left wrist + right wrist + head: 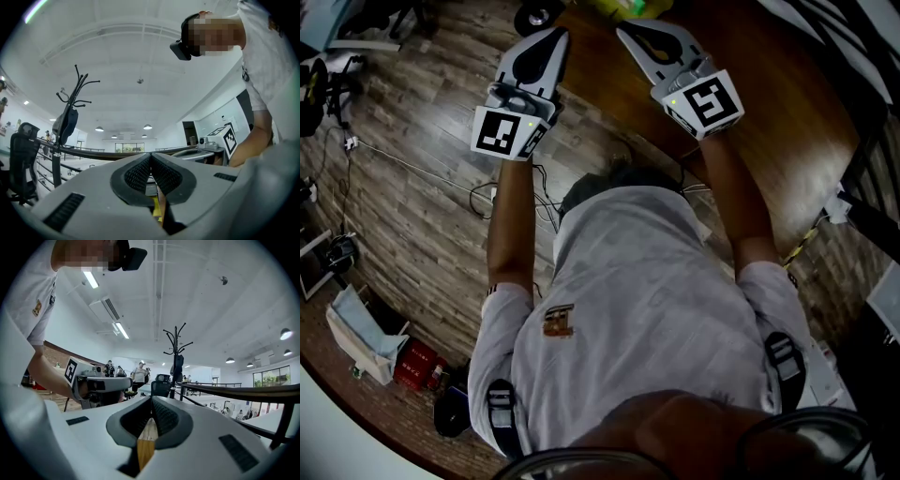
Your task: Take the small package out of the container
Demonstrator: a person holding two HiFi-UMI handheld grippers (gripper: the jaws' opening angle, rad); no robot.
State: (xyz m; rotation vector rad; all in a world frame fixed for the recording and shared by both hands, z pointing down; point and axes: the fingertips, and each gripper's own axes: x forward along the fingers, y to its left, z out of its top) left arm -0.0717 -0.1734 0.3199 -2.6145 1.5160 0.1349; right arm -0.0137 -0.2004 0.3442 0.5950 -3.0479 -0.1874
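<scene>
left hand-held gripper (553,37): above floor (412,187), at table (769,122) edge | right hand-held gripper (630,31): above table, beside left one

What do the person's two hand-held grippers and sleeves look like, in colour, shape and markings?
The left hand-held gripper and right hand-held gripper have light grey, pointed jaws with black ribbed pads. The left cube and right cube are white with black square markers. The person wears a light grey short-sleeved shirt with a small brown logo.

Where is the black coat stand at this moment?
The coat stand rises at the centre of the right gripper view, just above the right claw, beside a black chair.
</scene>
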